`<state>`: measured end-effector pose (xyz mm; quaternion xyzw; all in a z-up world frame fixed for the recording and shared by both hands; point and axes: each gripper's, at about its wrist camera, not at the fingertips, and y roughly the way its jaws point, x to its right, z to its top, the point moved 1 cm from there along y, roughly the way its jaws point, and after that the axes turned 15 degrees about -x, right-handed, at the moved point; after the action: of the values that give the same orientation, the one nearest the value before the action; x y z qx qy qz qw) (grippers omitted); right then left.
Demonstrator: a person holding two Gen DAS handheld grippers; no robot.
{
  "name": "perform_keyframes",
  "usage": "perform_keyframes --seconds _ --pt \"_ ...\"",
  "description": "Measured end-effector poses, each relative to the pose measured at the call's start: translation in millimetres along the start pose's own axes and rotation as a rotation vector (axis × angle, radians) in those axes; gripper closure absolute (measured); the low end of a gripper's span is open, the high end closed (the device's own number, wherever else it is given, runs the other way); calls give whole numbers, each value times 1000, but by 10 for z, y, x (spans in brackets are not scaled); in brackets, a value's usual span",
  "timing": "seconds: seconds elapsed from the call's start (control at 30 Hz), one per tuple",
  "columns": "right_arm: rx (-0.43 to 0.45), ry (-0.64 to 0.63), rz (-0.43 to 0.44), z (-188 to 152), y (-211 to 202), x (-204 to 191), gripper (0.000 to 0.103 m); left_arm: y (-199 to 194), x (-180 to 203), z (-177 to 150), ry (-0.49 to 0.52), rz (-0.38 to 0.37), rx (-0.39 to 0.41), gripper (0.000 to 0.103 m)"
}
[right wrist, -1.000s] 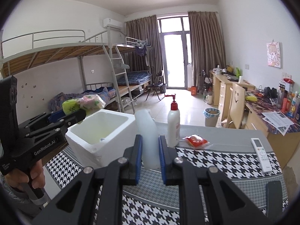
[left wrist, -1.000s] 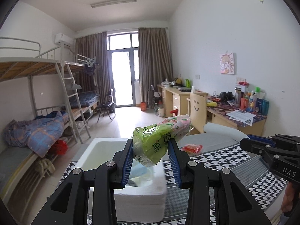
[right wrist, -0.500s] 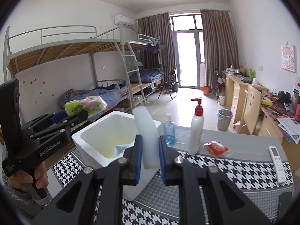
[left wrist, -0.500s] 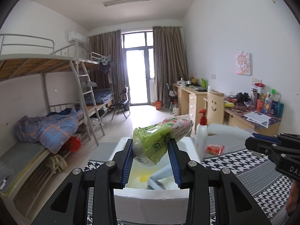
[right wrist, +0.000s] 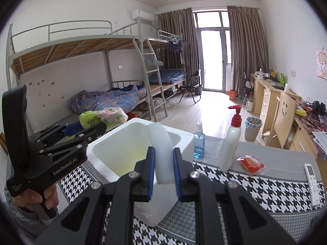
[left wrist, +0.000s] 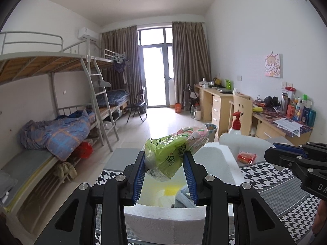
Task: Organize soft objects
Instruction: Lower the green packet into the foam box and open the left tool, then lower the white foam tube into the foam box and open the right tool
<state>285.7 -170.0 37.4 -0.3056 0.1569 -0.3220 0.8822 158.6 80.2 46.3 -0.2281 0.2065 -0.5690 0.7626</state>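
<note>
My left gripper (left wrist: 164, 163) is shut on a soft green and pink plastic pack (left wrist: 173, 151). It hangs over the open white foam box (left wrist: 163, 218), which holds a light-blue cloth (left wrist: 184, 197) on a yellow-stained floor. In the right wrist view, the same pack (right wrist: 102, 117) sticks out of the left gripper (right wrist: 100, 126) just left of the box (right wrist: 114, 134). My right gripper (right wrist: 163, 159) is shut on a white foam slab (right wrist: 161, 143), held upright at the box's near right side. The right gripper (left wrist: 271, 153) and the slab (left wrist: 245, 140) also enter the left wrist view from the right.
The box stands on a black-and-white houndstooth table cover (right wrist: 265, 187). A blue spray bottle (right wrist: 199, 145), a white pump bottle (right wrist: 231, 149), a red snack packet (right wrist: 250, 162) and a remote (right wrist: 311, 179) lie to its right. Bunk beds (left wrist: 51, 134) line the left wall, desks (left wrist: 220, 100) the right.
Both grippers have shifted sideways, each still holding its load. The box now sits under the pack in the left wrist view. The spray bottle has come into the right wrist view.
</note>
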Motion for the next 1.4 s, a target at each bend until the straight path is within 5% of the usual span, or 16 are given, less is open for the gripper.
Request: perform_keyframes --seconds 0.33,0.4,0.47,0.77,1.3,1.4 --pt "-22 -6 -13 70 118 -52 83 212 -65 30 6 -38 -38 63" --pt "-26 -6 -17 84 143 -64 83 240 -79 27 7 -44 -45 54" --pt "-28 -6 -20 99 161 -77 83 252 -131 27 -5 -55 -44 33" --pt "-41 -27 -8 171 268 -192 83 206 -261 -2 -37 -25 -15 8" --pt "-87 -55 13 281 513 -346 82 98 -521 -65 -76 21 13 3" --pt "-114 -55 14 283 586 -350 75 112 -555 -76 -82 23 13 3"
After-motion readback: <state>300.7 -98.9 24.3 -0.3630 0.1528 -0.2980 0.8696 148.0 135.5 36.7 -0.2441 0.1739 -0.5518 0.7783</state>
